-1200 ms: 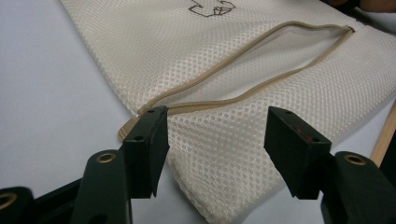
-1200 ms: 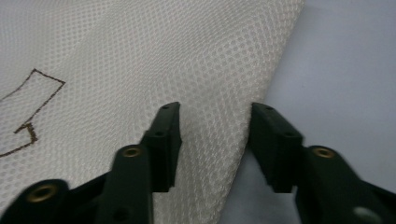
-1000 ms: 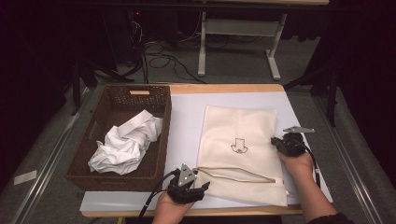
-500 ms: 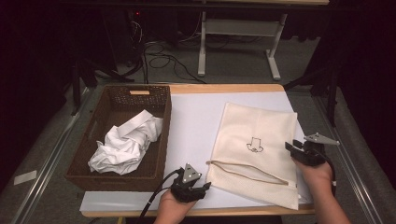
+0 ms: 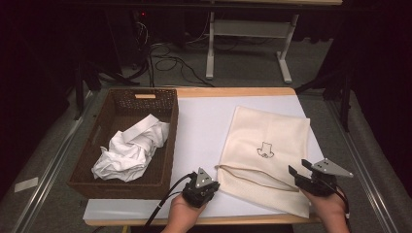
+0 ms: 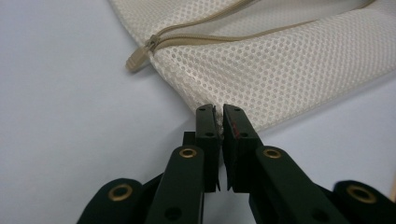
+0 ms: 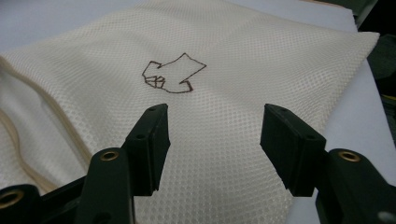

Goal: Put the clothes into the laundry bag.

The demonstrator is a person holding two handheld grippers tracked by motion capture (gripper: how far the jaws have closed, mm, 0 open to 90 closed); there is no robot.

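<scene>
Two tongs are at work, one in each hand. The left tongs point(image 6: 218, 112) have just been closing and now stand together, pinching the near corner of the single mesh laundry bag point(image 6: 289, 70); in the left gripper view a sliver of the cream netting sits between the two black jaws. Just up from that corner lies the bag's one zipper pull point(image 6: 138, 58), resting on the white sheet point(image 6: 70, 116). The right tongs point(image 7: 212, 135) have just been opening and stand apart with nothing pressed between them; they hover over the bag's right part, the weave showing through the gap. Beyond them, one small dark line drawing point(image 7: 170, 74) is printed on the fabric.

In the high view the left tongs point(image 5: 210, 182) sit at the bag's lower left corner, and the right tongs point(image 5: 299, 171) at its lower right side, so the bag point(image 5: 272, 131) lies between and ahead of both, flat and slightly askew on the white sheet that covers the table point(image 5: 233, 91). To the left, well apart from the bag, stands one brown woven basket point(image 5: 121, 99), holding one crumpled white cloth point(image 5: 131, 150).
</scene>
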